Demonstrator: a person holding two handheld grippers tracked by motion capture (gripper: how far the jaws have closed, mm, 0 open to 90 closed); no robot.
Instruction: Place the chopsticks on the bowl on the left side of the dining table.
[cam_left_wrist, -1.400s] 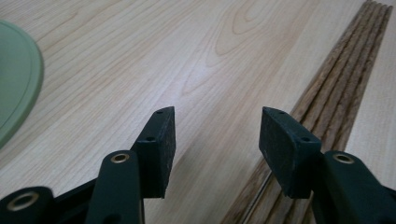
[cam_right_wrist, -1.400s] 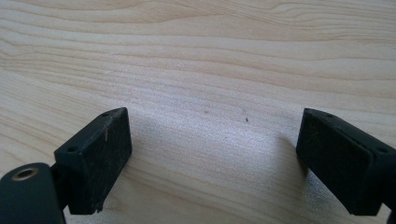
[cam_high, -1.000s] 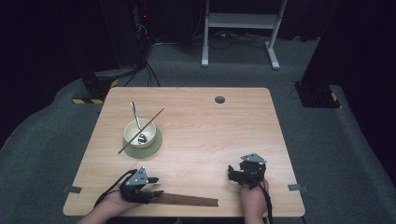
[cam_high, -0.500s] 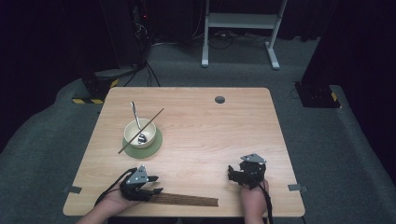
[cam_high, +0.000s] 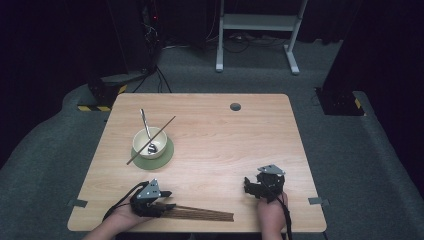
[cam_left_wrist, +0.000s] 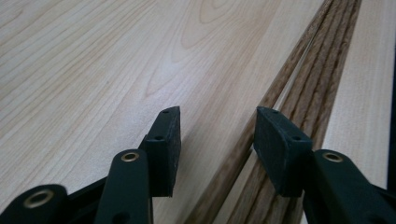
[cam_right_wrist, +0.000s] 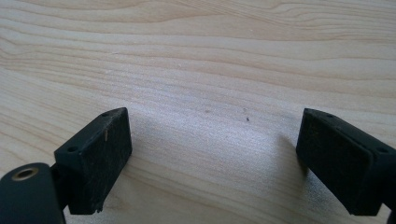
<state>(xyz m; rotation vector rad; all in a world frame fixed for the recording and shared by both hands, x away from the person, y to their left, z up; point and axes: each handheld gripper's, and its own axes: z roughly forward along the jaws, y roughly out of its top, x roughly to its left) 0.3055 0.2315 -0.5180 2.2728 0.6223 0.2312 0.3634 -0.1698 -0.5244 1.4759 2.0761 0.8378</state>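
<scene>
Left gripper (cam_high: 165, 200), at the table's (cam_high: 235, 145) 7 o'clock, has its jaws parted astride the edge of the chopsticks (cam_high: 200, 213) lying flat; right gripper (cam_high: 248, 184), at 5 o'clock, gapes wide over bare wood; bowl (cam_high: 150, 142) with spoon (cam_high: 145, 127) sits at 10 o'clock

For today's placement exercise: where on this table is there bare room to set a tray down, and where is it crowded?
Free: the table's right half, between the hole and the right gripper. Crowded: around the bowl at left, and the chopsticks by the left gripper.
</scene>
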